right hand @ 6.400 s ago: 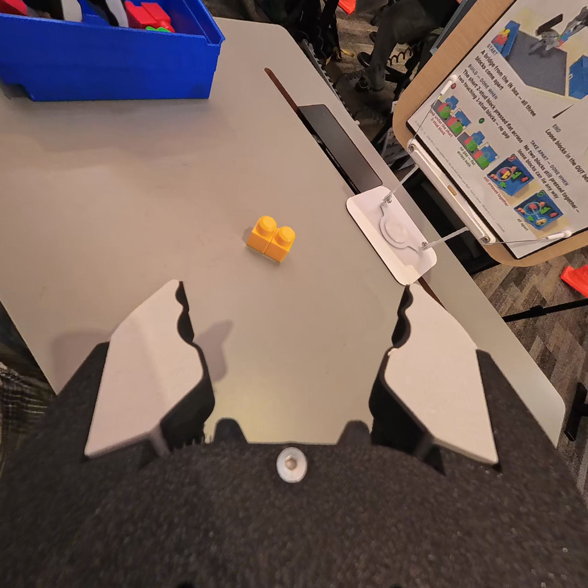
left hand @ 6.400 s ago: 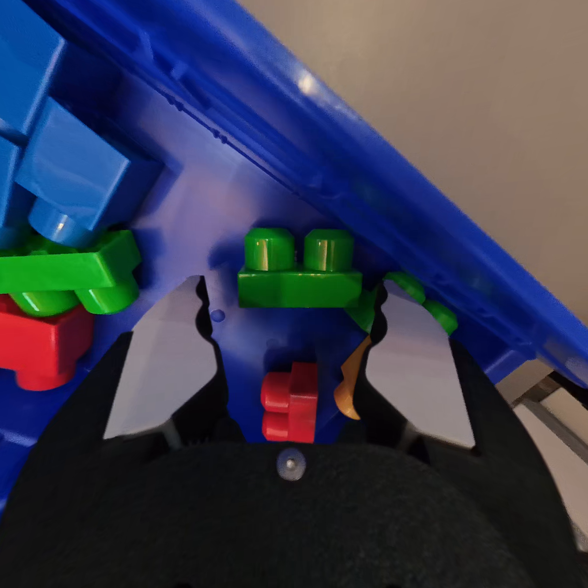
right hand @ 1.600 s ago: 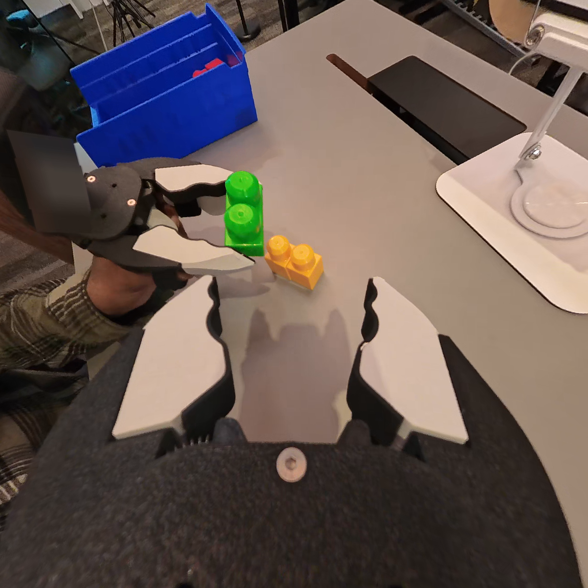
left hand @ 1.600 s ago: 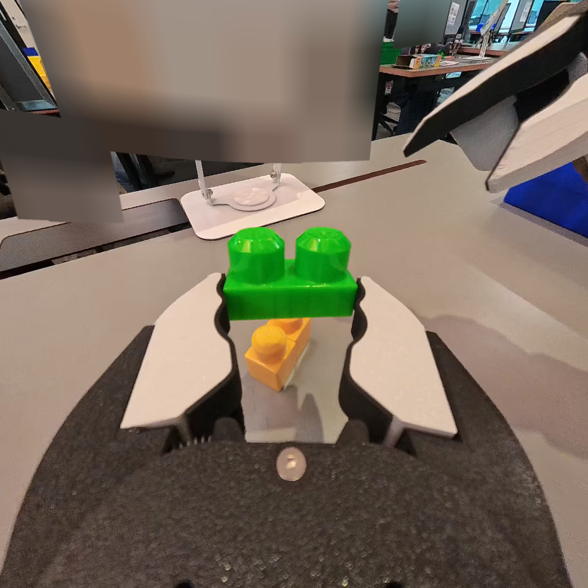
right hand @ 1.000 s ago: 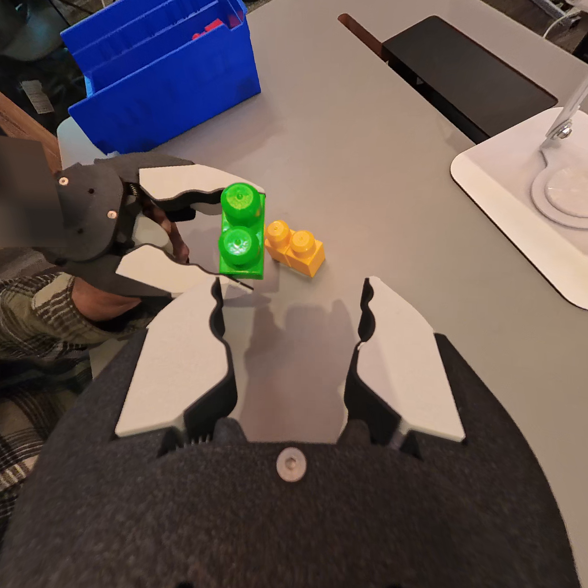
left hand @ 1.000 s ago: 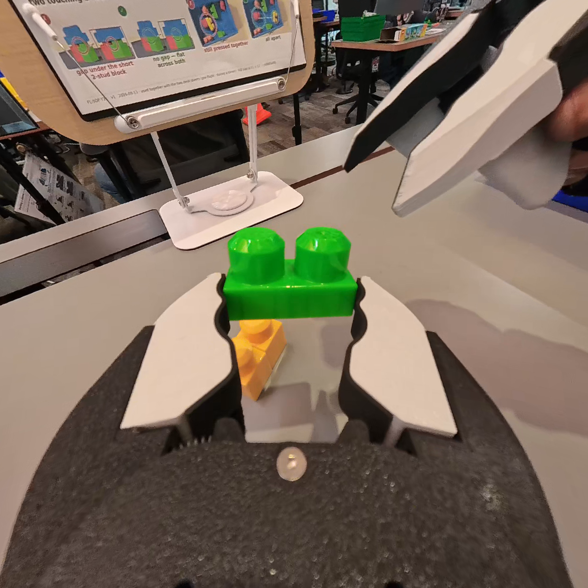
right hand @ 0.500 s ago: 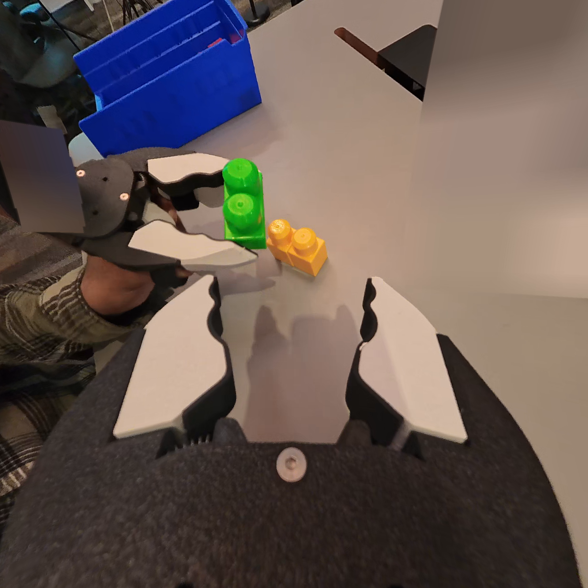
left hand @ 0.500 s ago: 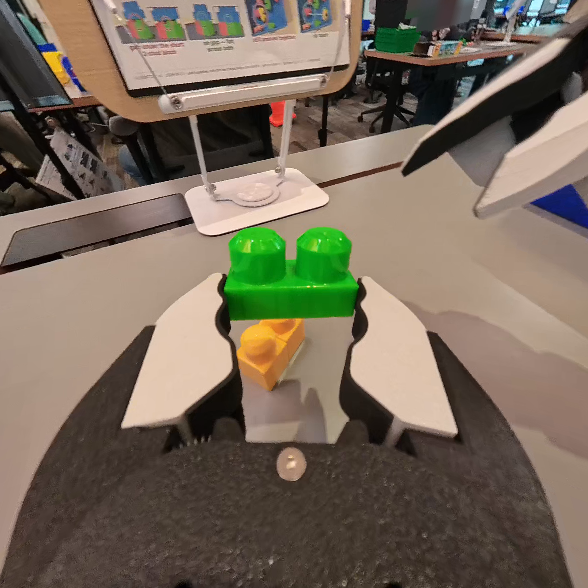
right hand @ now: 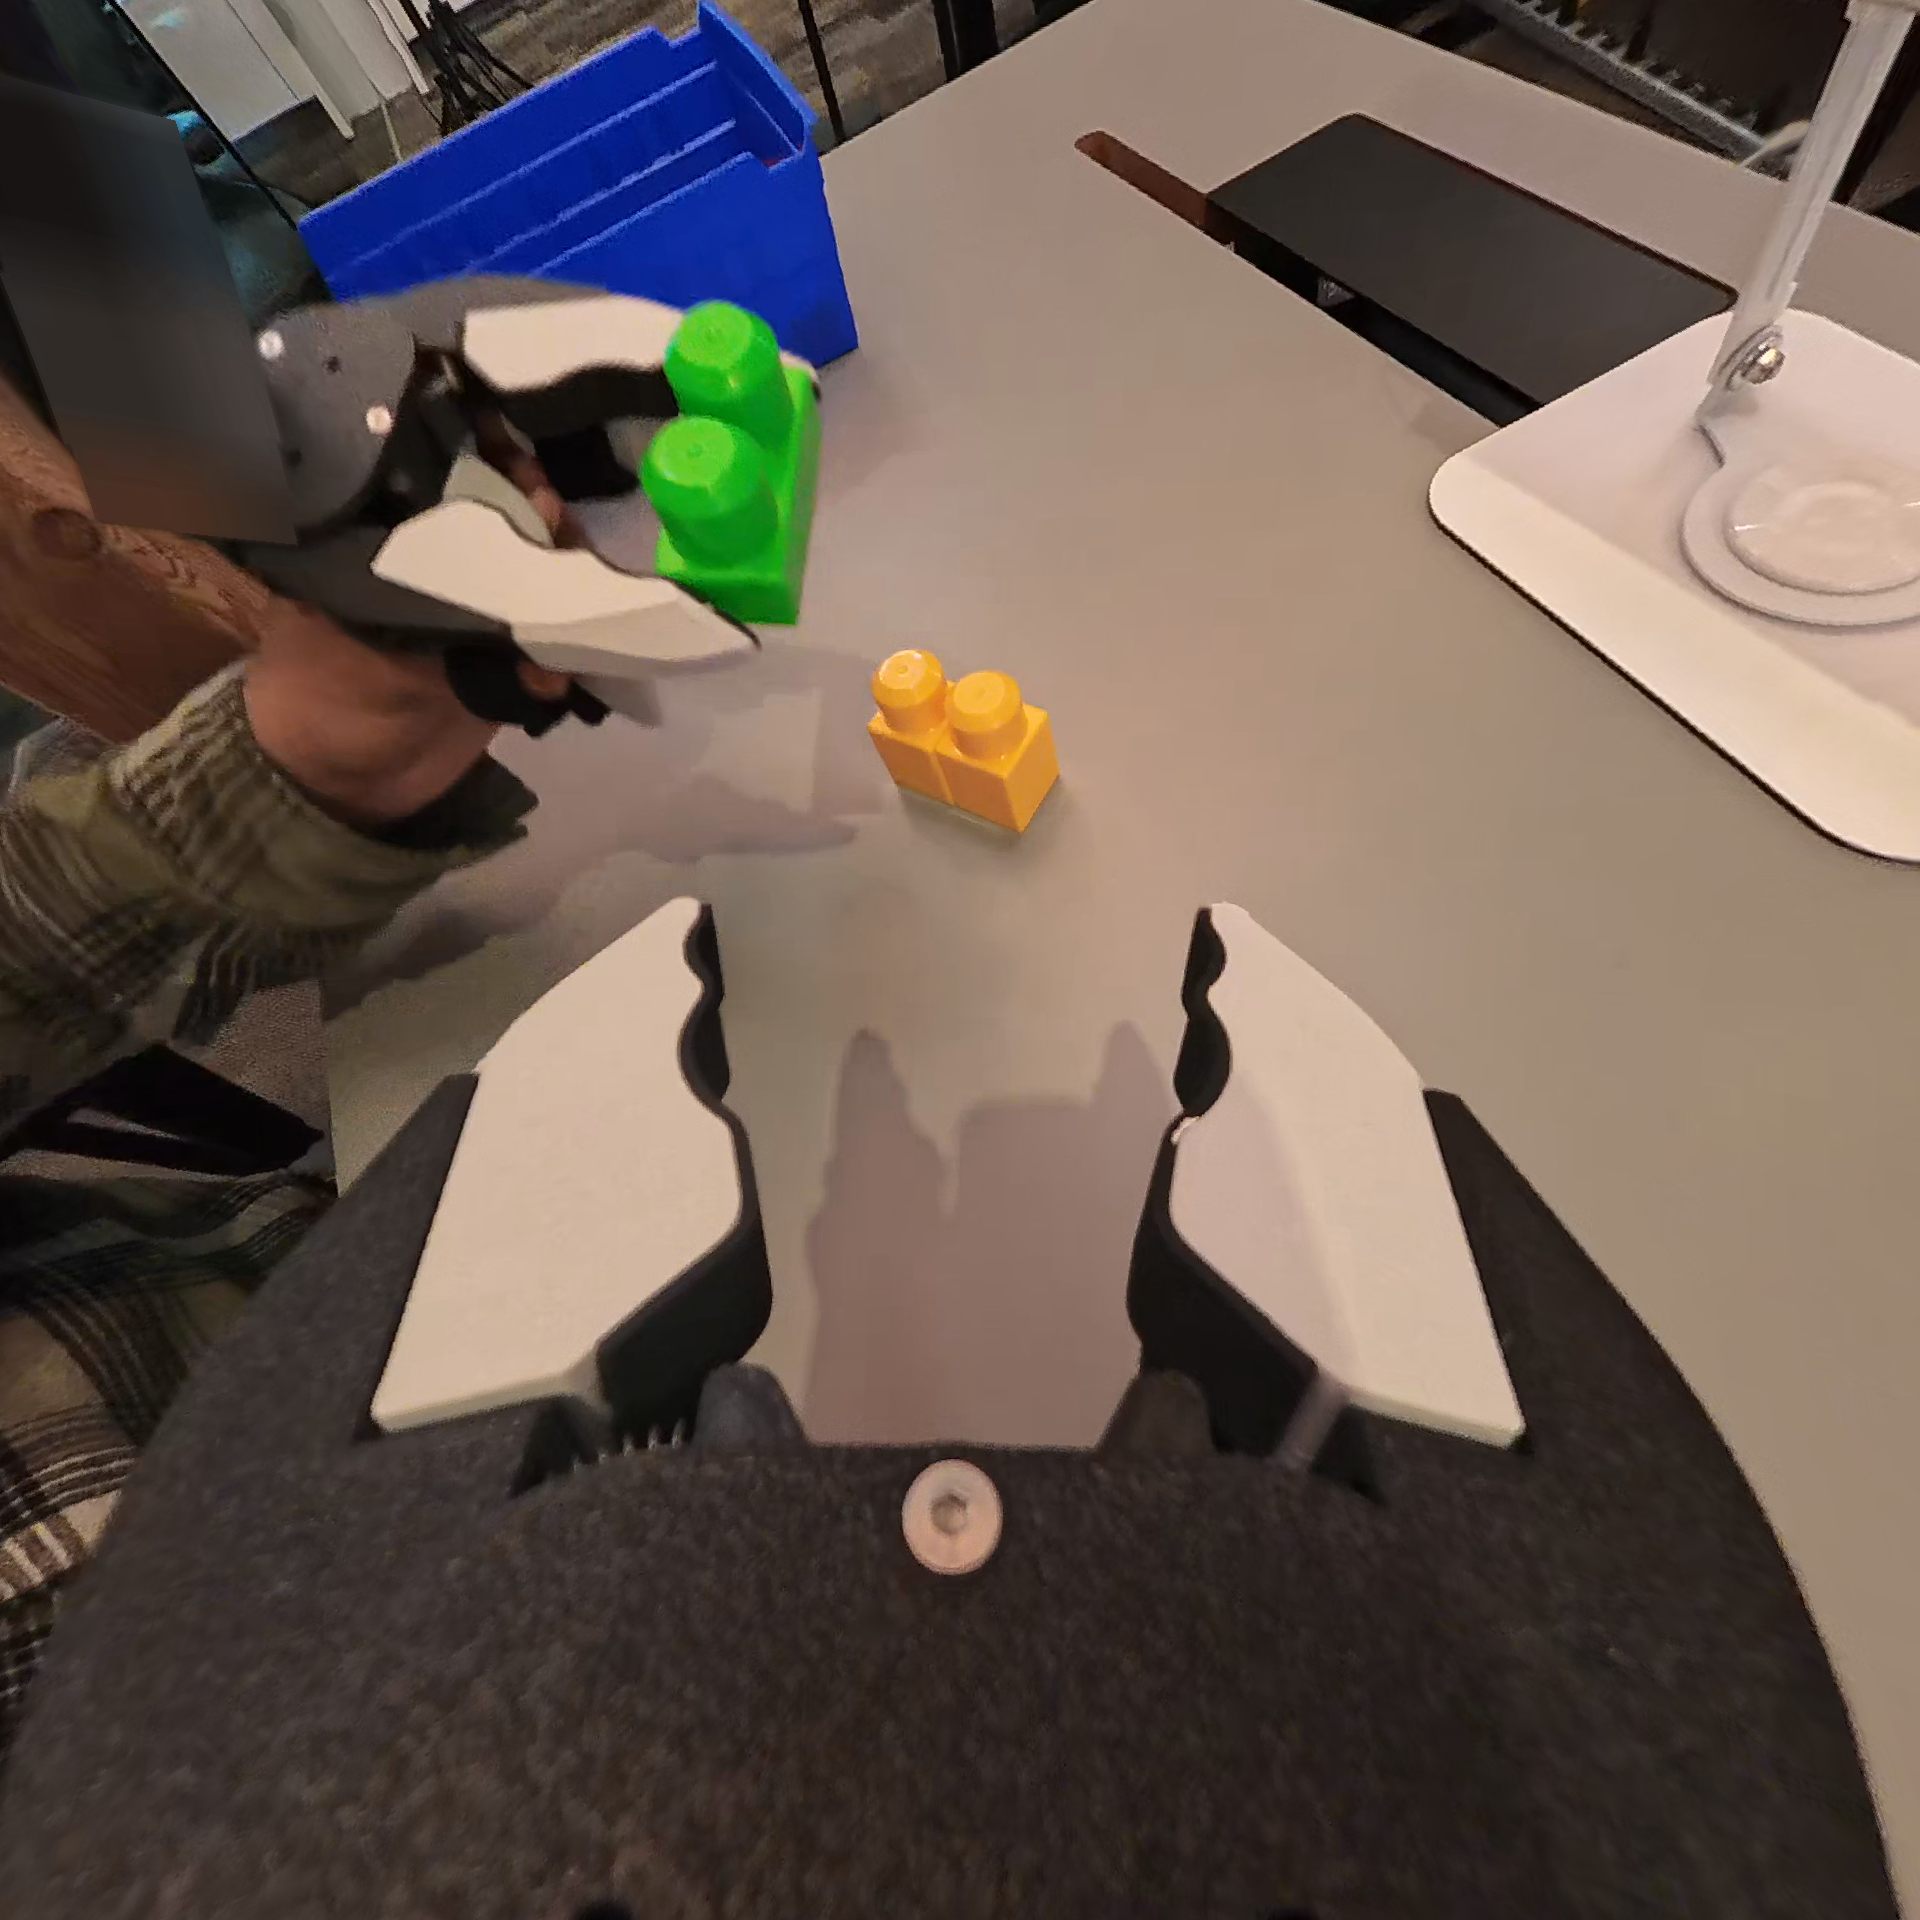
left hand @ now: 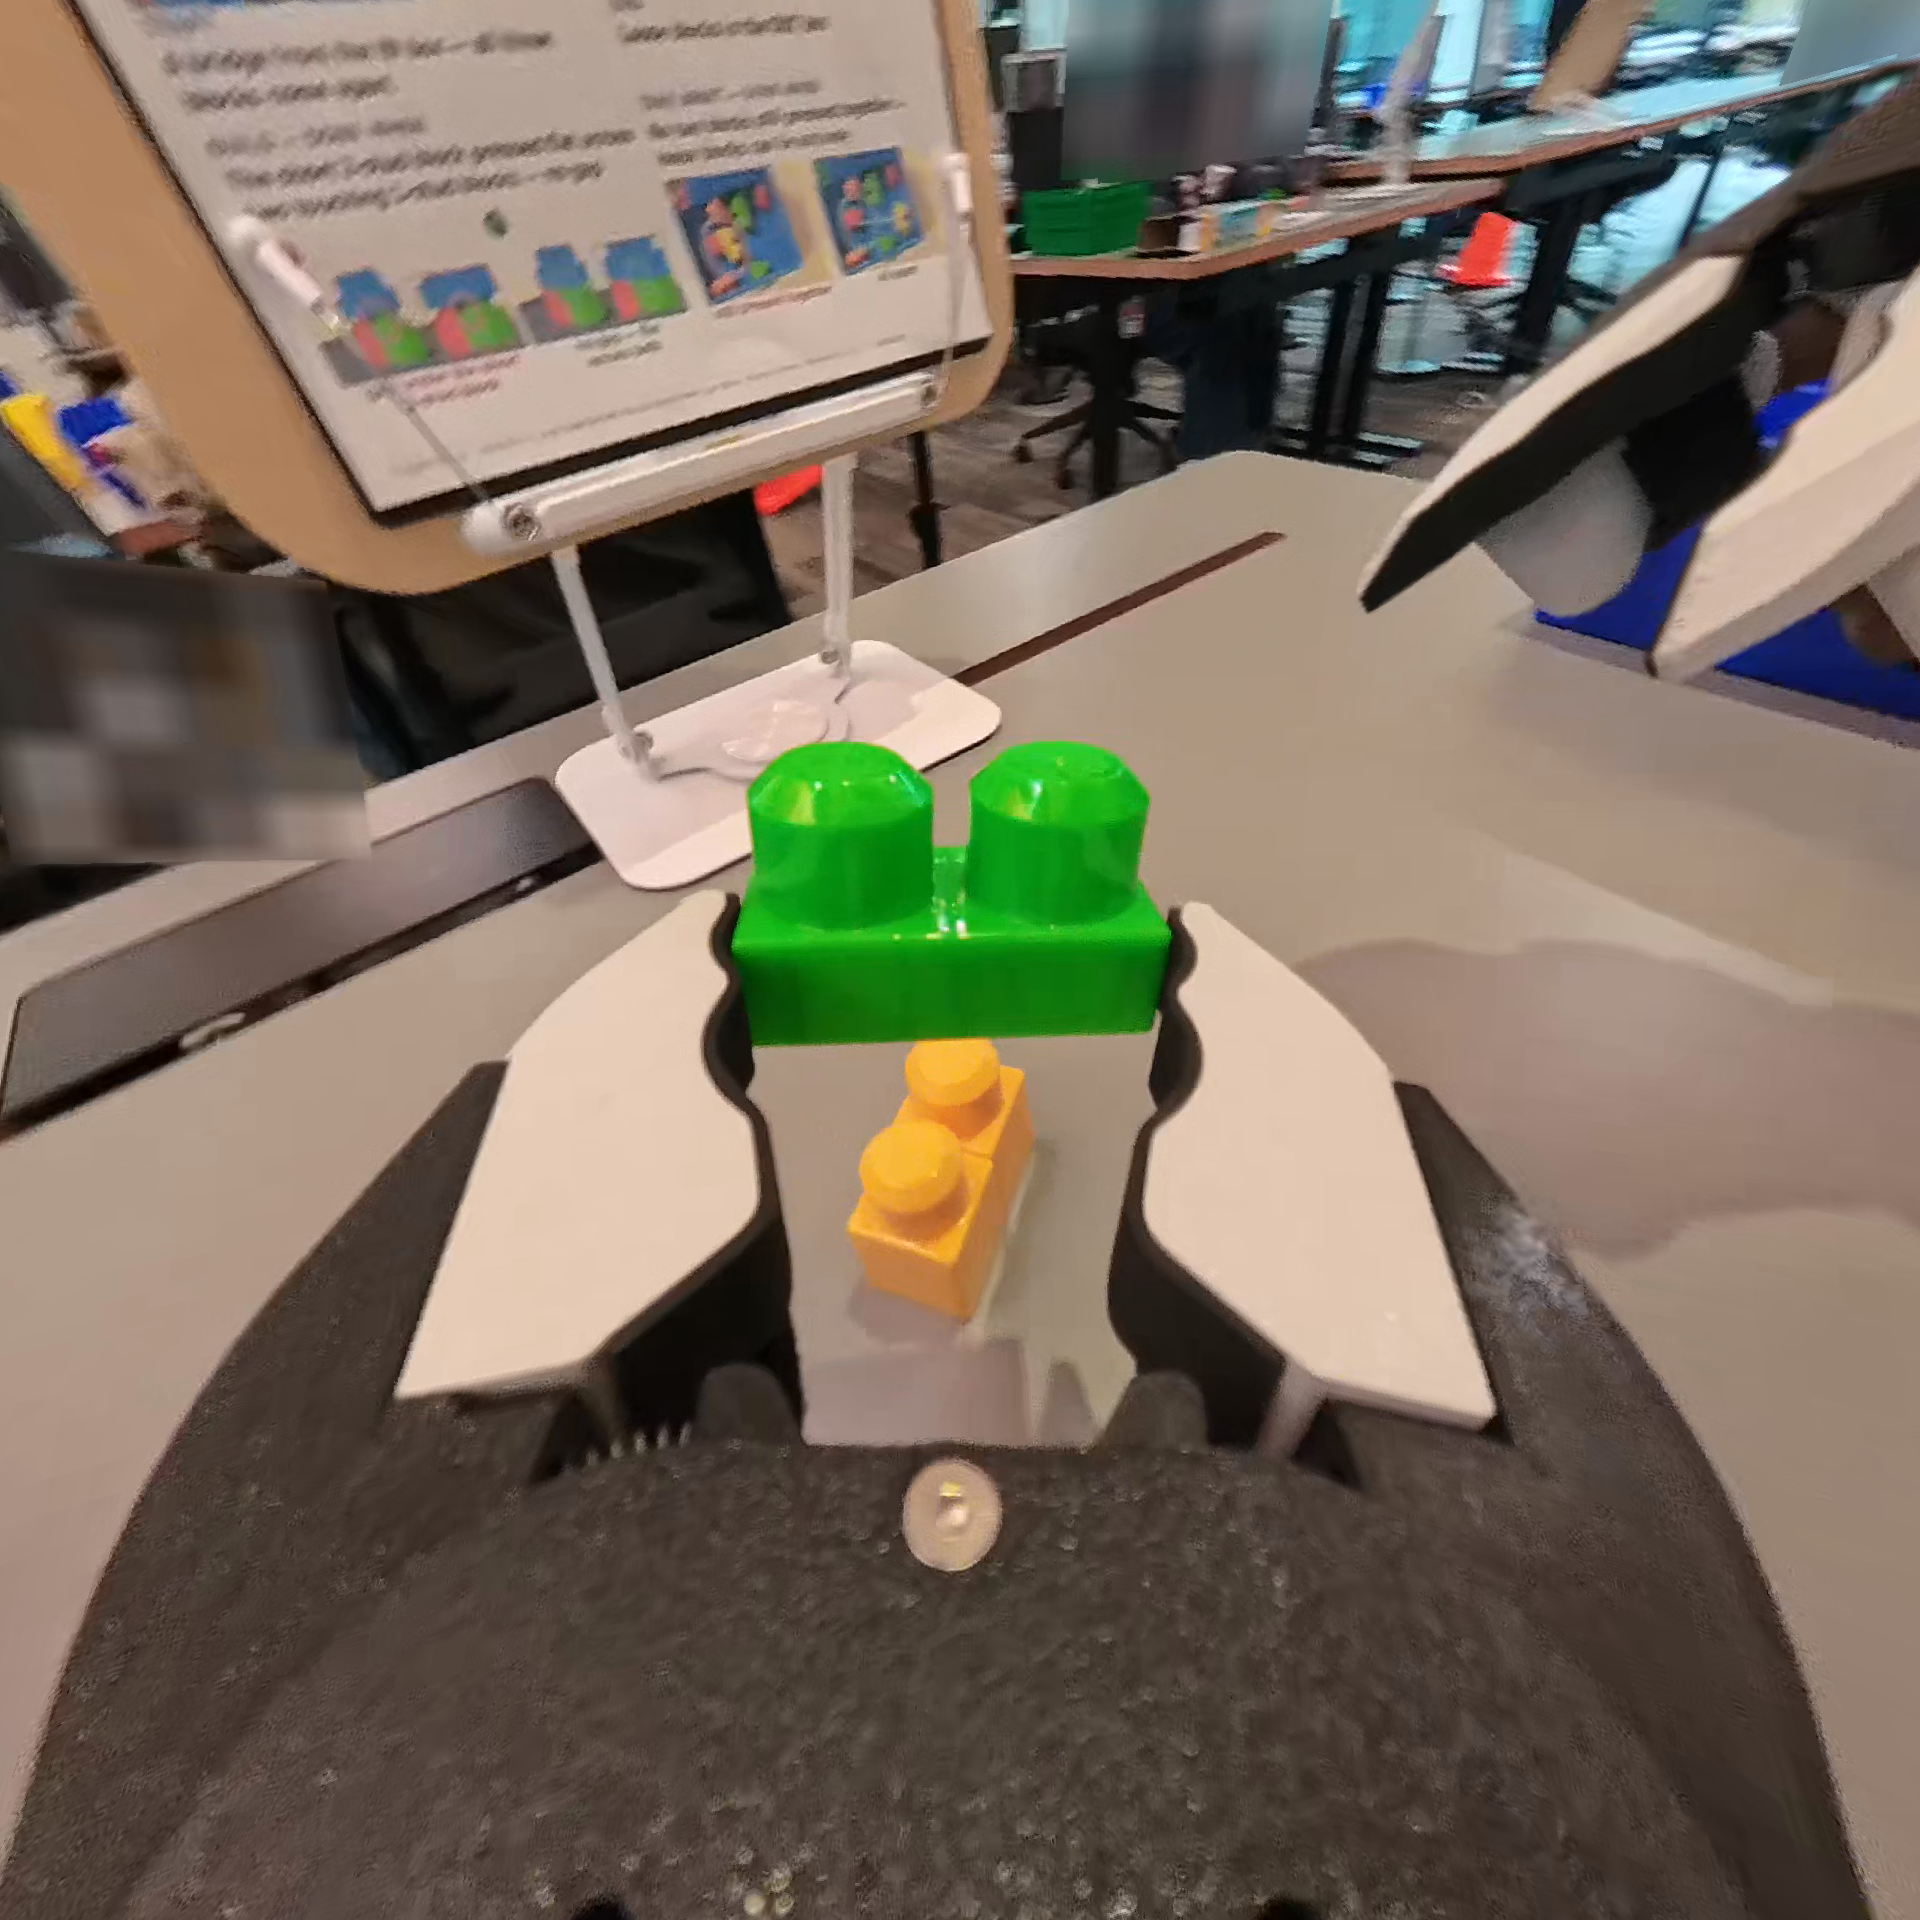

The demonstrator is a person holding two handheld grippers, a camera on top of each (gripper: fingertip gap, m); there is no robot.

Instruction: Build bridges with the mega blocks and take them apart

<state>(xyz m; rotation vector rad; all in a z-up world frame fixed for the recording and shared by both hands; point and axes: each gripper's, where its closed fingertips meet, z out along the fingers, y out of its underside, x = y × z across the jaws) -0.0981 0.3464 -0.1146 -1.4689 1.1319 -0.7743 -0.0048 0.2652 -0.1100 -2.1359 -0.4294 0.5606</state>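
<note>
Left wrist view: your left gripper (left hand: 951,971) clamps the green block (left hand: 945,940) by its ends, studs up, long axis running 9 to 3, in the air above the orange blocks (left hand: 940,1179) on the table (left hand: 1558,935). Keep it level and line up over the studs before you press.

Right wrist view: your right gripper (right hand: 951,977) stands wide and empty. The orange pair sits at 12, its row running 10 to 4; the green block hangs at 11.

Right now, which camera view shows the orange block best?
The right wrist view: the orange block stands in the open on the table, both studs and two sides visible. In the left wrist view it lies between the fingers, its far end hidden behind the held green block.
</note>
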